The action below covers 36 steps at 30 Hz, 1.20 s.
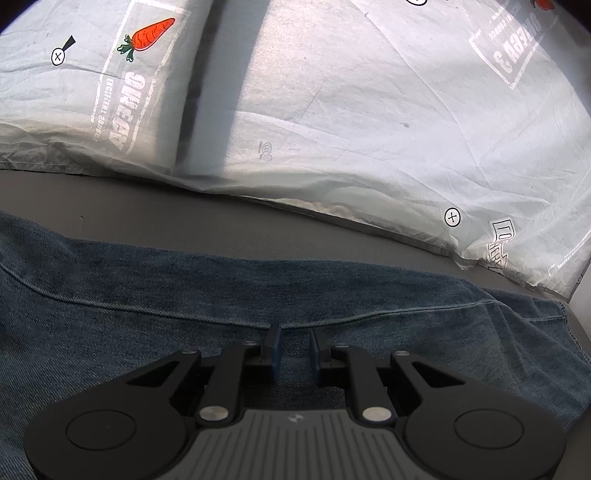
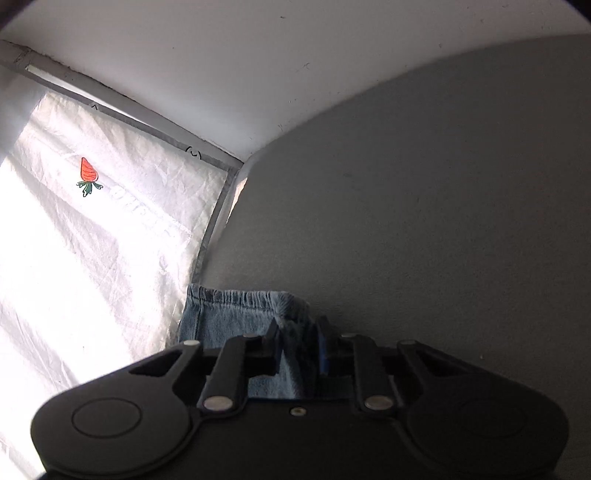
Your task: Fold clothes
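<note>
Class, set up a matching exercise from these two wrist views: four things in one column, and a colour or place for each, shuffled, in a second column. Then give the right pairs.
Things:
1. denim garment
2. carrot print
3. left tongs
4. elastic waistband

Descriptions:
A. orange with green leaves
B. gathered edge just ahead of the right tongs
C. over a seam in the cloth, with a gap between the fingers
D. blue, spread on a grey surface

Pairs: 1-D, 2-A, 3-C, 4-B

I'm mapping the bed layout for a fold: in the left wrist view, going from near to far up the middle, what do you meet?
left gripper → denim garment → bare strip of grey sheet → white printed cover with a carrot print near the far left.
</note>
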Tool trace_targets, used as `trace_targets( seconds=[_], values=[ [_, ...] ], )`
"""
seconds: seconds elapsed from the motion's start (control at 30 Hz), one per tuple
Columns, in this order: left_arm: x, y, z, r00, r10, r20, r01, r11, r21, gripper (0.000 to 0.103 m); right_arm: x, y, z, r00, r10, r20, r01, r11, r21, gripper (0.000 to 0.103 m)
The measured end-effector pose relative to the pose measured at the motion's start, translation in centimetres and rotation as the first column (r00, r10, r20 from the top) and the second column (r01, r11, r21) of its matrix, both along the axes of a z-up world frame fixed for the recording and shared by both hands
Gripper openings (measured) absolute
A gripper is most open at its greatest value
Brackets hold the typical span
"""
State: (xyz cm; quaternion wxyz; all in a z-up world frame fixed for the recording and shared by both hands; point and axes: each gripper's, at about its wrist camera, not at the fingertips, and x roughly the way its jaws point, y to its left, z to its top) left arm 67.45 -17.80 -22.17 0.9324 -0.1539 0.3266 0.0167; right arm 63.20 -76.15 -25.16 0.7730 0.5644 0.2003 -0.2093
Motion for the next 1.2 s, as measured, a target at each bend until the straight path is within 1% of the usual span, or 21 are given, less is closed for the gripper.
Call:
trace_targets(
  seconds=[0.07, 0.13, 0.17, 0.27, 0.3, 0.33, 0.37, 0.43, 0.57, 0.6, 0.63, 0.67, 0.7, 0.73, 0.77, 0.8, 0.83, 0.97, 1.07, 1.2],
  values=[
    [0.1, 0.0, 0.0, 1.0, -0.003, -0.003, 0.003, 1.0, 0.0, 0.018, -0.6, -0.3, -1.1, 0.998, -0.038, 0.055, 0.033, 0.995, 0.098, 0.018],
    [0.1, 0.2, 0.0, 1.0, -0.006, -0.005, 0.006, 1.0, -0.007, 0.018, -1.3, 0.0, -2.1, 0.99, -0.085, 0.116, 0.061, 0.978, 0.199, 0.017],
    [0.1, 0.3, 0.0, 1.0, -0.006, -0.005, 0.006, 1.0, -0.016, 0.018, -1.6, 0.2, -2.5, 0.983, -0.109, 0.147, 0.07, 0.967, 0.246, 0.017],
    [0.1, 0.9, -0.1, 1.0, -0.001, -0.005, 0.001, 0.998, -0.055, 0.018, -2.0, 1.1, -3.2, 0.959, -0.154, 0.239, 0.064, 0.936, 0.346, 0.017],
    [0.1, 1.1, -0.1, 1.0, 0.003, -0.007, -0.003, 0.997, -0.074, 0.018, -2.0, 1.4, -3.4, 0.95, -0.166, 0.265, 0.058, 0.926, 0.372, 0.017],
    [0.2, 1.4, -0.1, 1.0, 0.008, -0.009, -0.009, 0.995, -0.096, 0.018, -1.9, 1.7, -3.3, 0.946, -0.16, 0.28, 0.046, 0.926, 0.376, 0.017],
    [0.2, 1.5, -0.2, 1.0, 0.009, -0.01, -0.01, 0.994, -0.106, 0.018, -1.8, 2.1, -3.1, 0.941, -0.152, 0.302, 0.027, 0.924, 0.381, 0.017],
    [0.2, 1.6, -0.2, 1.0, 0.008, -0.008, -0.009, 0.994, -0.113, 0.018, -1.4, 3.2, -3.0, 0.926, -0.15, 0.346, -0.009, 0.908, 0.418, 0.017],
    [0.3, 0.8, 0.0, 1.0, -0.01, -0.014, 0.009, 0.999, -0.053, 0.018, -0.6, 5.3, -3.2, 0.901, -0.158, 0.404, -0.067, 0.869, 0.49, 0.017],
    [0.4, 0.6, 0.1, 1.0, -0.011, -0.02, 0.011, 0.999, -0.04, 0.019, -0.3, 6.0, -3.5, 0.893, -0.168, 0.417, -0.082, 0.852, 0.518, 0.017],
    [0.5, 0.3, 0.2, 1.0, -0.013, -0.025, 0.012, 1.0, -0.026, 0.023, -0.3, 6.8, -3.7, 0.883, -0.186, 0.431, -0.097, 0.825, 0.556, 0.017],
    [0.7, 0.3, 0.4, 0.999, -0.017, -0.03, 0.016, 0.999, -0.039, 0.036, -0.2, 7.9, -4.0, 0.873, -0.202, 0.445, -0.117, 0.798, 0.592, 0.017],
    [1.1, 0.4, 0.5, 0.999, -0.035, -0.035, 0.032, 0.996, -0.085, 0.046, -0.1, 8.9, -4.2, 0.865, -0.21, 0.456, -0.138, 0.773, 0.618, 0.017],
    [1.4, 0.6, 0.6, 0.998, -0.058, -0.04, 0.052, 0.99, -0.134, 0.069, 0.2, 9.9, -4.3, 0.86, -0.21, 0.465, -0.157, 0.758, 0.633, 0.017],
    [1.8, 0.6, 0.9, 0.996, -0.072, -0.056, 0.062, 0.984, -0.17, 0.087, 0.4, 10.8, -4.4, 0.855, -0.209, 0.474, -0.176, 0.743, 0.646, 0.017],
    [2.2, 0.5, 1.1, 0.994, -0.082, -0.076, 0.065, 0.978, -0.2, 0.091, 0.3, 11.8, -4.3, 0.854, -0.201, 0.479, -0.197, 0.729, 0.656, 0.017],
    [2.4, 0.5, 1.4, 0.993, -0.076, -0.095, 0.055, 0.977, -0.208, 0.092, 0.2, 12.8, -4.3, 0.853, -0.191, 0.485, -0.218, 0.714, 0.666, 0.017],
    [1.3, 0.9, 2.4, 0.993, -0.056, -0.104, 0.038, 0.985, -0.168, 0.092, 0.1, 16.8, -3.9, 0.867, -0.11, 0.487, -0.296, 0.672, 0.679, 0.017],
    [-0.7, 2.0, 3.1, 0.993, -0.034, -0.11, 0.021, 0.992, -0.121, 0.092, -0.4, 19.9, -3.7, 0.881, -0.033, 0.471, -0.344, 0.64, 0.687, 0.017],
    [-3.8, 4.3, 3.7, 0.991, 0.024, -0.129, -0.035, 0.996, -0.088, 0.092, -0.8, 23.6, -3.7, 0.89, 0.07, 0.451, -0.398, 0.602, 0.692, 0.016]
  ],
)
